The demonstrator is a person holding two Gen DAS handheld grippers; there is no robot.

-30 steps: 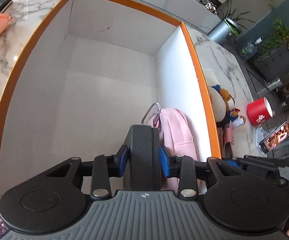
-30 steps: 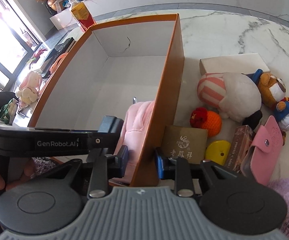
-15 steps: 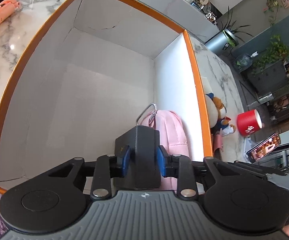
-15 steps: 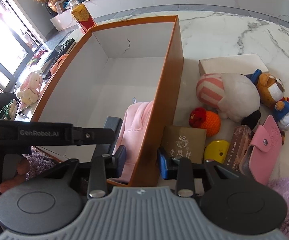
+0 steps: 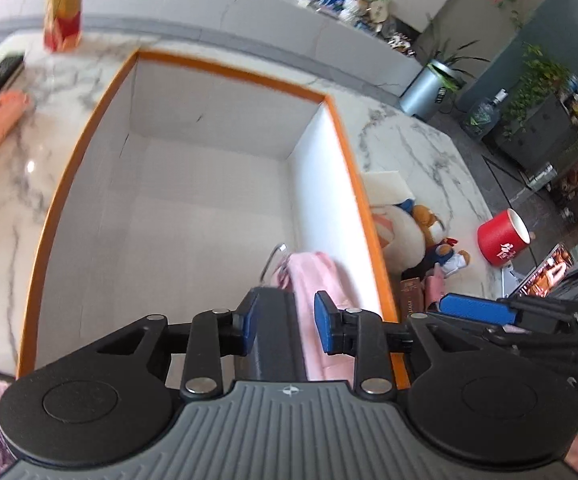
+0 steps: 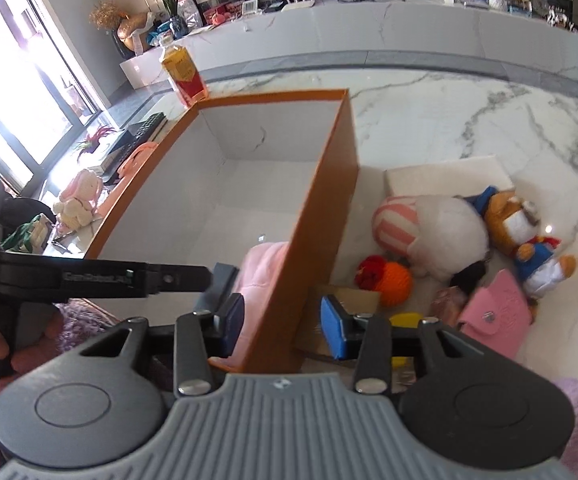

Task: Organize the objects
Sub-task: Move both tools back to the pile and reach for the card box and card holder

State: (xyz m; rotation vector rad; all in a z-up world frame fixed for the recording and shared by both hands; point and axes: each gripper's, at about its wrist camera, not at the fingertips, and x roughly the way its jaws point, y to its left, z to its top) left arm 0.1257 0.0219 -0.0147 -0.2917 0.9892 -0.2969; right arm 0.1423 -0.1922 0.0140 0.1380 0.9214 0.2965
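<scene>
The left wrist view is taken from just above the near end of the orange box [image 5: 193, 208] and is pointed down into it, toward its far wall. The right wrist view is taken low and close over the box's right wall [image 6: 321, 216], so the box is seen on one side and the bench [image 6: 449, 120] on the other. The box, the pink bag [image 5: 321, 292] in its near right corner, and the soft toys [image 6: 449, 236] are seen in both views.

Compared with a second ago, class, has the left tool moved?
Yes. The left tool has drawn back from the orange box, whose far rim now sits lower in view, and its jaws have parted.
</scene>
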